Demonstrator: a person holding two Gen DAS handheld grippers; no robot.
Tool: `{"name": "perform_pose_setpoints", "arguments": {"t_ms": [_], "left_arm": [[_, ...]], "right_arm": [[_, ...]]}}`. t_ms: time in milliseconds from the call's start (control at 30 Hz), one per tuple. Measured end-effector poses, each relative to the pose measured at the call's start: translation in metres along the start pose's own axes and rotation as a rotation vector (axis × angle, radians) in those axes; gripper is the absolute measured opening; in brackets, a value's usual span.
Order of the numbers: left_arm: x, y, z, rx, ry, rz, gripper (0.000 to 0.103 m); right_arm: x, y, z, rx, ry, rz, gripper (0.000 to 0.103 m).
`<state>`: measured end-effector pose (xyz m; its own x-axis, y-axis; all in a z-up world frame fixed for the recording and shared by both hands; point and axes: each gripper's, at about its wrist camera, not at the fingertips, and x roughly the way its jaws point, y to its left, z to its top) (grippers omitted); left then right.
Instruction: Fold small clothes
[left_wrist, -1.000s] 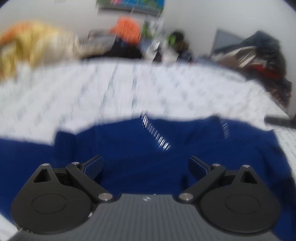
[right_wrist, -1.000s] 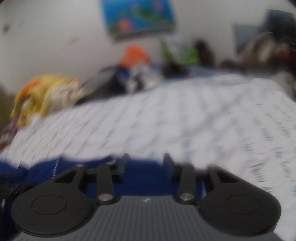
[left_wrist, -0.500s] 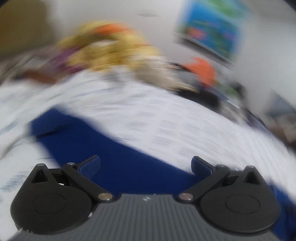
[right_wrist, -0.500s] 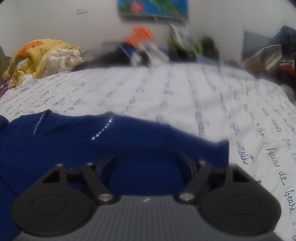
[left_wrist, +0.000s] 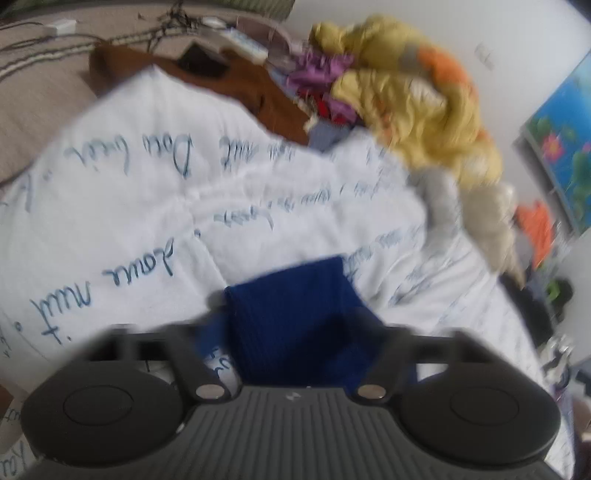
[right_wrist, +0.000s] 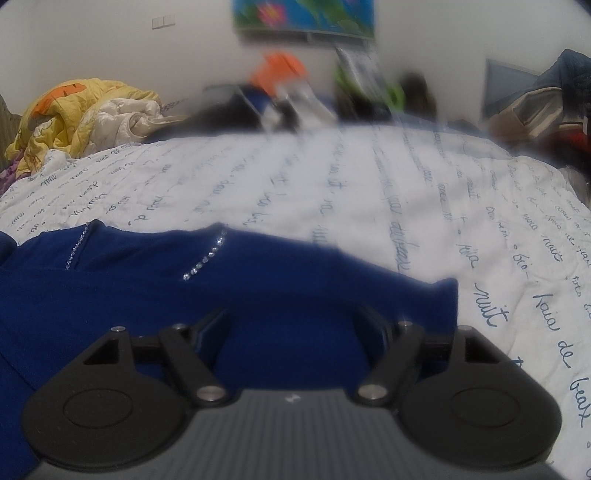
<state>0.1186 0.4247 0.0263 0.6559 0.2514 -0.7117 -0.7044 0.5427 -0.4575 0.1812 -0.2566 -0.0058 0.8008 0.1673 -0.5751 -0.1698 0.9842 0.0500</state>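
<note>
Since a sec ago the left gripper (left_wrist: 295, 325) has swung well off to the side along the bed and rolled: it looked over the broad body of the blue sweater (right_wrist: 155, 295) then, and now it's at the sweater's sleeve end (left_wrist: 295, 314), w/ the brown headboard (left_wrist: 236, 85) in view beyond. Its jaws have just been closing; the ribbed blue sleeve sits between the fingers, which stand partway in, but the frame is too blurred to tell whether the pads actually press on the cloth. The right gripper (right_wrist: 295, 325) has barely shifted, a bit lower vs. before, and its jaws have opened up over that sec; the fingers now stand apart over the sweater, cloth under and between them, nothing pinched. The sweater lies spread flat on the white quilt (right_wrist: 369, 192) w/ blue handwriting print, its rhinestone trim (right_wrist: 203, 258) on the side toward the wall, its right edge ending on the quilt just past the right gripper. At the quilt's far left corner is a heap of yellow-and-orange bedding (right_wrist: 74, 107); on the wall behind the quilt hangs a blue flower picture (right_wrist: 303, 14). Dark clothes are piled at the quilt's far right (right_wrist: 546, 99).
</note>
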Motion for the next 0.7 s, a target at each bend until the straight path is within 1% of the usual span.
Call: {"name": "perform_pose_setpoints", "arguments": {"t_ms": [33, 67, 100, 133, 167, 233, 267, 300, 367, 433, 500, 533, 567, 600, 633, 667, 700], "left_arm": [[0.003, -0.001, -0.001, 0.014, -0.003, 0.015, 0.040], [0.001, -0.004, -0.002, 0.035, -0.018, 0.022, 0.027], [-0.004, -0.007, -0.003, 0.047, -0.027, 0.013, 0.017], [-0.010, -0.010, -0.003, 0.047, -0.029, -0.007, 0.013], [-0.019, -0.013, -0.004, 0.037, -0.038, -0.018, 0.013], [-0.042, -0.020, -0.007, 0.007, -0.052, -0.084, 0.013], [-0.054, -0.026, -0.010, -0.023, -0.054, -0.127, 0.013], [-0.067, -0.032, -0.016, -0.067, -0.050, -0.185, 0.013], [-0.090, -0.052, -0.035, -0.137, -0.015, -0.322, 0.013], [-0.114, -0.086, -0.065, -0.146, 0.020, -0.454, 0.013], [-0.136, -0.128, -0.106, -0.125, 0.091, -0.605, 0.013], [-0.145, -0.147, -0.132, -0.115, 0.132, -0.683, 0.014], [-0.153, -0.167, -0.161, -0.086, 0.208, -0.758, 0.023], [-0.156, -0.186, -0.190, -0.028, 0.296, -0.816, 0.034], [-0.159, -0.199, -0.218, 0.029, 0.360, -0.851, 0.060], [-0.161, -0.204, -0.242, 0.076, 0.392, -0.855, 0.086], [-0.162, -0.205, -0.260, 0.108, 0.416, -0.849, 0.092]], "right_arm": [[0.000, -0.001, 0.000, 0.001, 0.000, 0.001, 0.076], [0.000, -0.001, 0.000, 0.001, 0.000, 0.001, 0.076], [0.000, -0.001, 0.000, 0.002, 0.000, 0.002, 0.076], [0.000, -0.001, 0.000, 0.002, 0.000, 0.001, 0.076], [0.000, -0.001, 0.000, 0.002, 0.000, 0.002, 0.076], [0.000, -0.001, 0.000, 0.003, -0.001, 0.003, 0.076], [0.000, -0.001, 0.000, 0.003, -0.001, 0.003, 0.076], [0.000, -0.001, 0.000, 0.004, -0.001, 0.003, 0.076], [-0.001, -0.002, 0.000, 0.004, -0.001, 0.004, 0.076], [0.000, -0.001, 0.000, 0.006, -0.002, 0.006, 0.076], [0.000, -0.002, 0.001, 0.016, -0.004, 0.014, 0.076], [-0.001, -0.003, 0.002, 0.022, -0.005, 0.018, 0.076], [-0.001, -0.004, 0.002, 0.028, -0.007, 0.022, 0.076], [-0.002, -0.006, 0.003, 0.038, -0.009, 0.028, 0.076], [-0.002, -0.008, 0.003, 0.048, -0.011, 0.036, 0.076], [-0.003, -0.010, 0.002, 0.060, -0.014, 0.044, 0.076], [-0.003, -0.012, 0.002, 0.071, -0.017, 0.053, 0.076]]}}
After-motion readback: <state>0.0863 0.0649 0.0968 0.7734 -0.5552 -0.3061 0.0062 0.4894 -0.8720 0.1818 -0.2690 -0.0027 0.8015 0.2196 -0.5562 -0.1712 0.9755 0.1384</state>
